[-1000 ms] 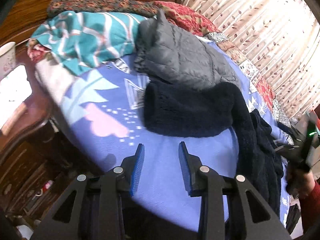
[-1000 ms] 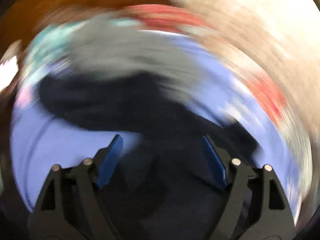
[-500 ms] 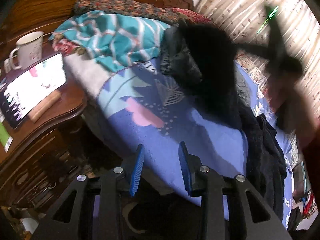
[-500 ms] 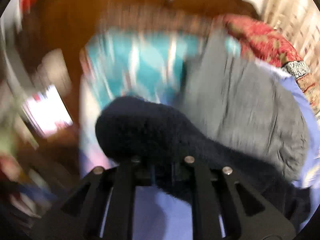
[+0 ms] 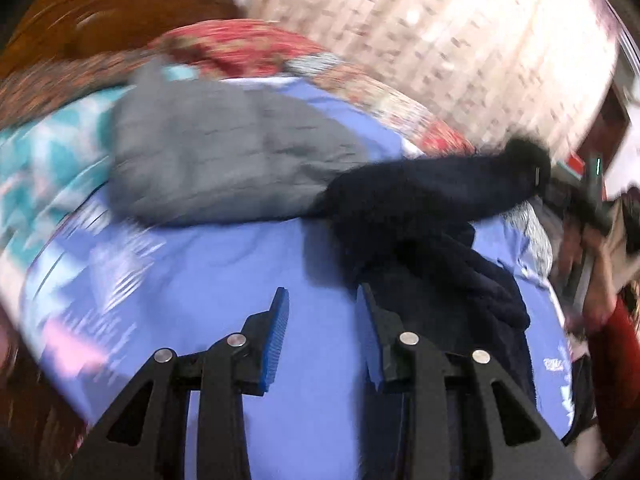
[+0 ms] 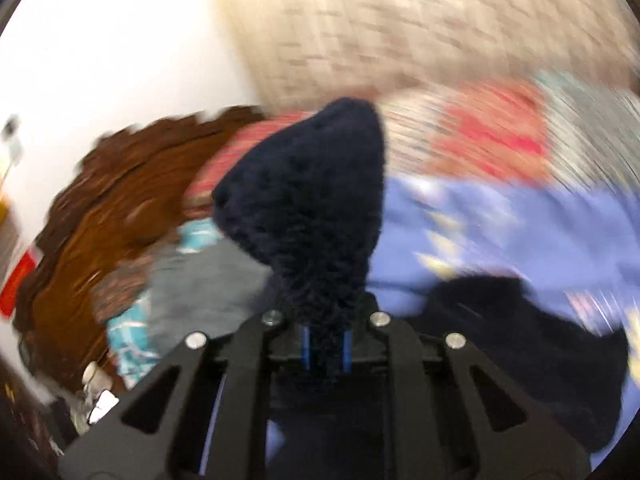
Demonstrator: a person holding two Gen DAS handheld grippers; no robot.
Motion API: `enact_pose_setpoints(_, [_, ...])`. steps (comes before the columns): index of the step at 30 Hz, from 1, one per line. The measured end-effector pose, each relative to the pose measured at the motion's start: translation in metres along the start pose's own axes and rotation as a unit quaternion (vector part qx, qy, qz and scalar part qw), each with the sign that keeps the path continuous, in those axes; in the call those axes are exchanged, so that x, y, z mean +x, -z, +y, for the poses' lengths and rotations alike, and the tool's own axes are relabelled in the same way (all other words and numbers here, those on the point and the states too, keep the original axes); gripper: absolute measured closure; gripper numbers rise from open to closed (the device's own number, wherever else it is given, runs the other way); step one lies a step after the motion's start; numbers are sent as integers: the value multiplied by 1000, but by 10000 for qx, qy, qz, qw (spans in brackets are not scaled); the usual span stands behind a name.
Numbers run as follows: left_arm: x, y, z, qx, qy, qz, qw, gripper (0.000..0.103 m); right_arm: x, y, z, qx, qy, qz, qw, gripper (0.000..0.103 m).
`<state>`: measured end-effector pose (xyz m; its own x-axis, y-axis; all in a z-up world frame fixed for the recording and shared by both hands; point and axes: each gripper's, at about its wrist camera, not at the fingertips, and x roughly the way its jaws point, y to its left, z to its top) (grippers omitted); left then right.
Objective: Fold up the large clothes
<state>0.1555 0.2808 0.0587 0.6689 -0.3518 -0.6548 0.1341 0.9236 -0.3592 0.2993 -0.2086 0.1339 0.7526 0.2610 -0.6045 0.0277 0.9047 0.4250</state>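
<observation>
Gripping a fuzzy navy garment (image 6: 308,208): right hand-held gripper (image 6: 326,346) has its blue pads clamped on a bunched end, and the fabric stands up ahead of the fingers toward 12 o'clock in its view. Both views are motion-blurred.

In the left wrist view the same garment (image 5: 420,208) stretches from a heap at centre-right of the bed (image 5: 224,280) out to 3 o'clock, where the right hand-held gripper (image 5: 560,188) holds its lifted end; the rest lies piled on the blue sheet down the 4 o'clock side.

Left hand-held gripper (image 5: 322,300) is parted, holding nothing, over bare blue sheet; its right finger sits just beside the garment's near edge.

Grey quilted jacket (image 5: 224,160) lies at 11 o'clock, touching the navy heap. Teal blanket (image 5: 44,152) at 9 o'clock, curtain (image 5: 460,48) behind at 1 o'clock. Open sheet runs from 7 to 9 o'clock.
</observation>
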Motion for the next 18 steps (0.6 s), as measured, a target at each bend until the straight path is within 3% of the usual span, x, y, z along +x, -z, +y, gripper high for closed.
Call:
enact_pose_setpoints(2, [35, -23, -36, 252, 207, 126, 9994, 46, 6, 34, -68, 469, 451, 224, 9976, 89])
enact_pose_setpoints(4, [76, -43, -78, 527, 362, 254, 9976, 46, 12, 69, -122, 1031, 848, 508, 9897, 81])
enact_pose_setpoints(5, [92, -49, -95, 664, 406, 309, 9965, 46, 16, 87, -150, 1526, 874, 754, 9815, 56])
enact_pose_setpoints(6, [110, -55, -112, 814, 446, 367, 9950, 46, 13, 100, -166, 1910, 819, 836, 9746, 43])
enact_pose_setpoints(8, [149, -62, -151, 1224, 488, 477, 9901, 46, -9, 112, -199, 2746, 428, 446, 9596, 43])
enact_pose_setpoints(10, [186, -63, -180, 1629, 248, 550, 9848, 46, -43, 109, -210, 2945, 727, -225, 9526, 43])
enact_pose_setpoints(11, [198, -61, -187, 1695, 170, 626, 9834, 46, -56, 105, -210, 2927, 834, -465, 9514, 43])
enact_pose_setpoints(13, [225, -55, -193, 1747, 67, 868, 9808, 46, -63, 87, -195, 2333, 983, -591, 9656, 43])
enact_pose_setpoints(16, [257, -37, -196, 1947, -202, 1041, 9751, 46, -32, 69, -150, 1138, 780, -117, 9904, 43])
enact_pose_setpoints(17, [263, -34, -196, 2024, -296, 1028, 9735, 46, -17, 69, -141, 851, 718, 78, 9938, 43])
enact_pose_setpoints(18, [271, -31, -195, 2093, -401, 1028, 9716, 46, 3, 74, -133, 488, 916, 331, 9941, 43])
